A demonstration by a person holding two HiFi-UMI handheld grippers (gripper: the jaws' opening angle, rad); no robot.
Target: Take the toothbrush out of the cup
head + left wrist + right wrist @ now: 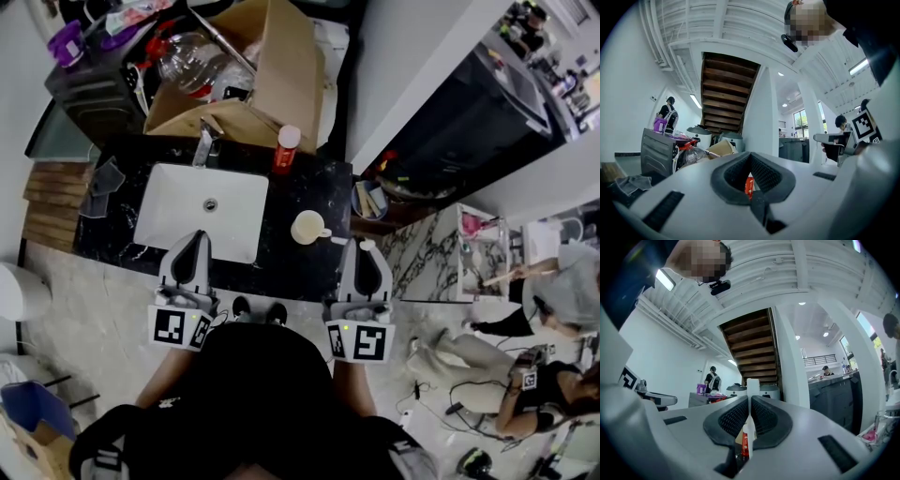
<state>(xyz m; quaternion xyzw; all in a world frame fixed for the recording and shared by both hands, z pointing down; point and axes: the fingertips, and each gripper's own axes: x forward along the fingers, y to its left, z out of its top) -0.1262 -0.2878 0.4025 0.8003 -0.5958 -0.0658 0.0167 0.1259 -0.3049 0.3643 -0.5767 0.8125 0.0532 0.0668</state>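
Desk (314, 187): black stone with white veins, hard and glossy. A dropped brush would likely skid across it or fall off the front edge.
Sink (169, 202): white, smooth, rectangular basin set into the desk, well left of the cup.
Left tool (196, 237): jaws together on nothing, over the sink's front rim. Its ribbed dark pads are idle, so there is little risk here.
Right tool (363, 247): jaws almost together, clamped on the toothbrush. A small turn of the wrist could swing the brush into the cup.
Cup (307, 227): cream, round, with a handle. It looks empty and light, so a knock could tip it.
Toothbrush (753, 386): white, thin and slick, standing between the pads just right of the cup and seemingly out of it. The narrow handle may pivot or slip.
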